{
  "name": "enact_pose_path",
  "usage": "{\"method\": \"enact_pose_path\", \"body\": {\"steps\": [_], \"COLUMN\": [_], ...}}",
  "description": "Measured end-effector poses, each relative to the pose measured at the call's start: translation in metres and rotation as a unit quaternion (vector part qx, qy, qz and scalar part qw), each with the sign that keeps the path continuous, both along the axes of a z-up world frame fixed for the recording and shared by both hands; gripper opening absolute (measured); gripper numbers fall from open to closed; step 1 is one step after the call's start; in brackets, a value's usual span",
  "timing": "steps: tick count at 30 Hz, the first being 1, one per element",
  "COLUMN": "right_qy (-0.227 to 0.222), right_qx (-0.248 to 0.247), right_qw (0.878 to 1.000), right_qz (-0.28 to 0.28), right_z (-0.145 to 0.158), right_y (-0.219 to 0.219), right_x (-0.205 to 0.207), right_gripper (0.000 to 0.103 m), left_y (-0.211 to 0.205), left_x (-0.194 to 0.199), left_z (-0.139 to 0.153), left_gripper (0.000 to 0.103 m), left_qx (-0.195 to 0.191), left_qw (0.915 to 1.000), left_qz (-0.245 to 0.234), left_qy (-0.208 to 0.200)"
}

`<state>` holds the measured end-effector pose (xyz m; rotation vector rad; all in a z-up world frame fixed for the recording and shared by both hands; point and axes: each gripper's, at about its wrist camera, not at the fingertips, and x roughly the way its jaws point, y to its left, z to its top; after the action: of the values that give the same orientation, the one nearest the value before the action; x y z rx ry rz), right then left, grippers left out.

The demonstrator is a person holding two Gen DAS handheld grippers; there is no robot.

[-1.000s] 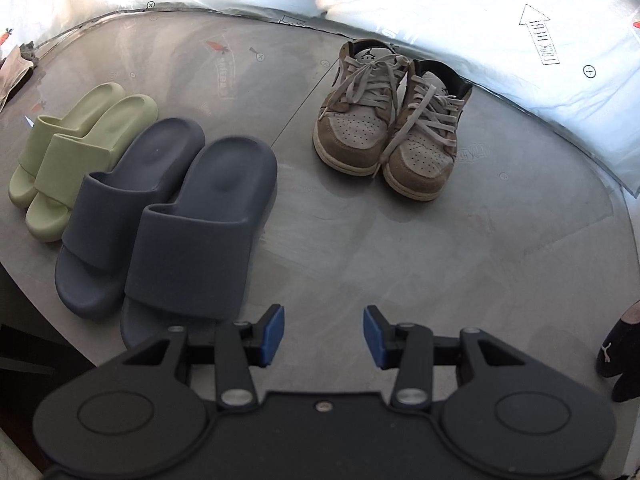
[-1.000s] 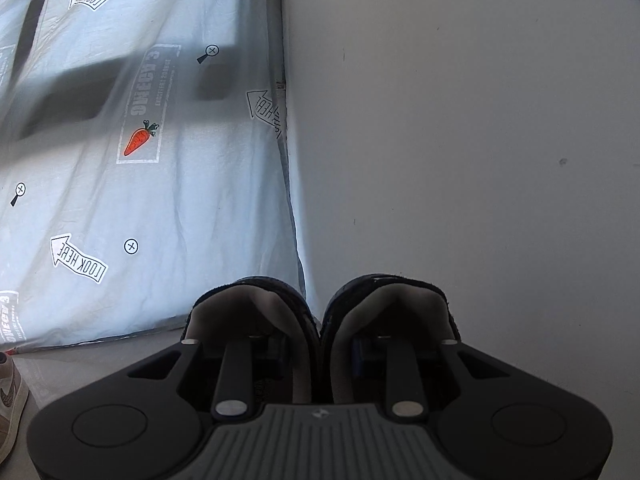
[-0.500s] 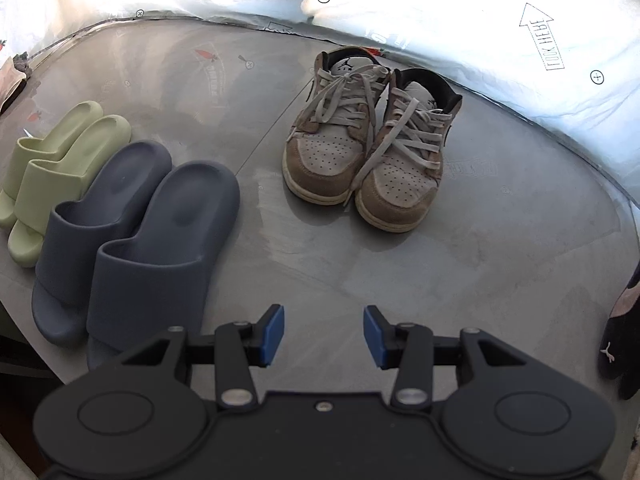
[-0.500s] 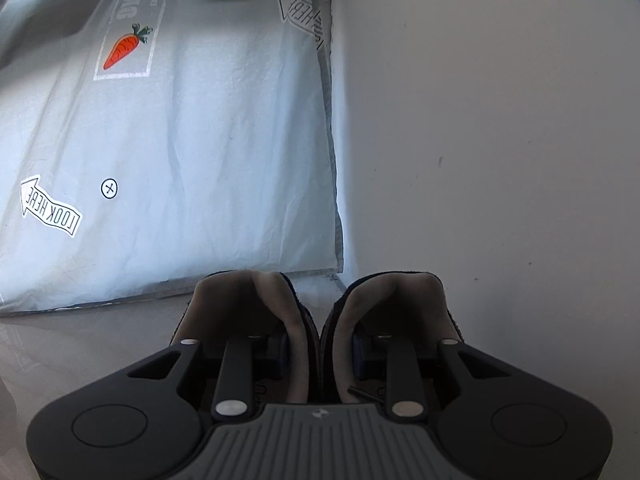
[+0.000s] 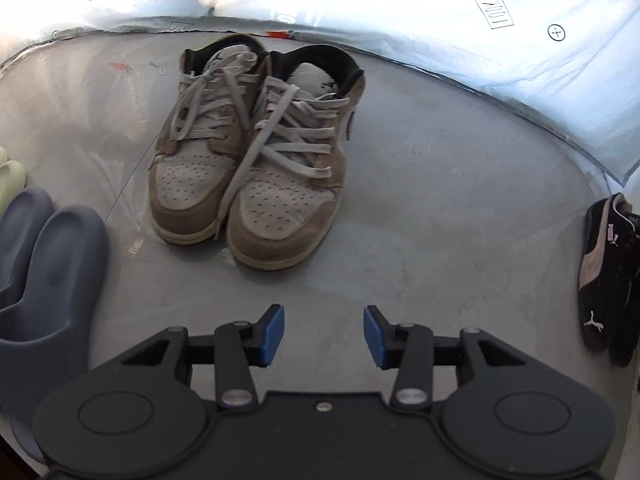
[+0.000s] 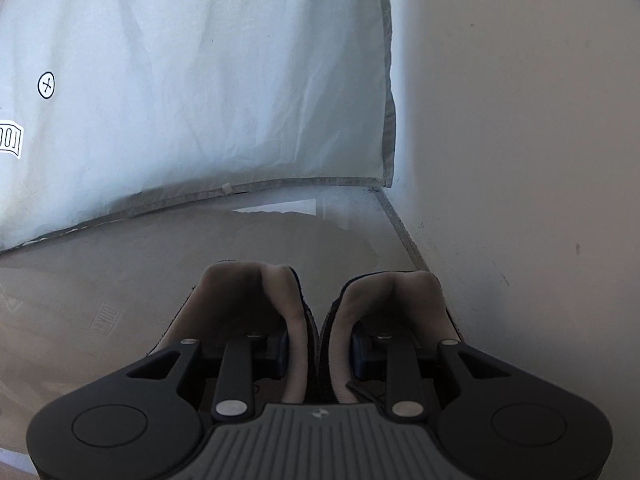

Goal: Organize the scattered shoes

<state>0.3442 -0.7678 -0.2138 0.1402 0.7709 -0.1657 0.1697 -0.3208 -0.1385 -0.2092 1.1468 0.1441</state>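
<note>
In the left wrist view, a pair of tan and grey sneakers stands side by side on the grey mat, toes toward me. My left gripper is open and empty, just short of them. A pair of black shoes with pink stripes hangs at the right edge. In the right wrist view, my right gripper is shut on the inner collars of the black shoes, one finger inside each shoe, holding them together low over the mat near the corner.
Dark blue slides and pale green slides lie at the left. A white printed sheet covers the back; it also shows in the right wrist view. A plain wall bounds the right side.
My left gripper has moved right and closer to the sneakers; the slides slid toward the left edge. My right gripper has lowered the black shoes toward the mat near the corner.
</note>
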Motion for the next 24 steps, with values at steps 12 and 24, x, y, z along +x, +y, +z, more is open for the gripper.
{"method": "enact_pose_path", "body": {"steps": [12,24], "right_qy": [0.019,0.021], "right_qx": [-0.017,-0.027], "right_qw": [0.998,0.998], "right_qz": [0.057,0.052], "right_z": [0.002,0.006], "right_y": [-0.035,-0.047], "right_x": [0.121,0.162], "right_gripper": [0.032,0.052], "left_y": [-0.023,-0.037], "left_x": [0.027,0.037], "left_z": [-0.011,-0.011], "left_gripper": [0.045,0.045], "left_qx": [-0.002,-0.002], "left_qw": [0.9997,0.9993], "left_qz": [-0.019,-0.034], "left_qy": [0.013,0.016]}}
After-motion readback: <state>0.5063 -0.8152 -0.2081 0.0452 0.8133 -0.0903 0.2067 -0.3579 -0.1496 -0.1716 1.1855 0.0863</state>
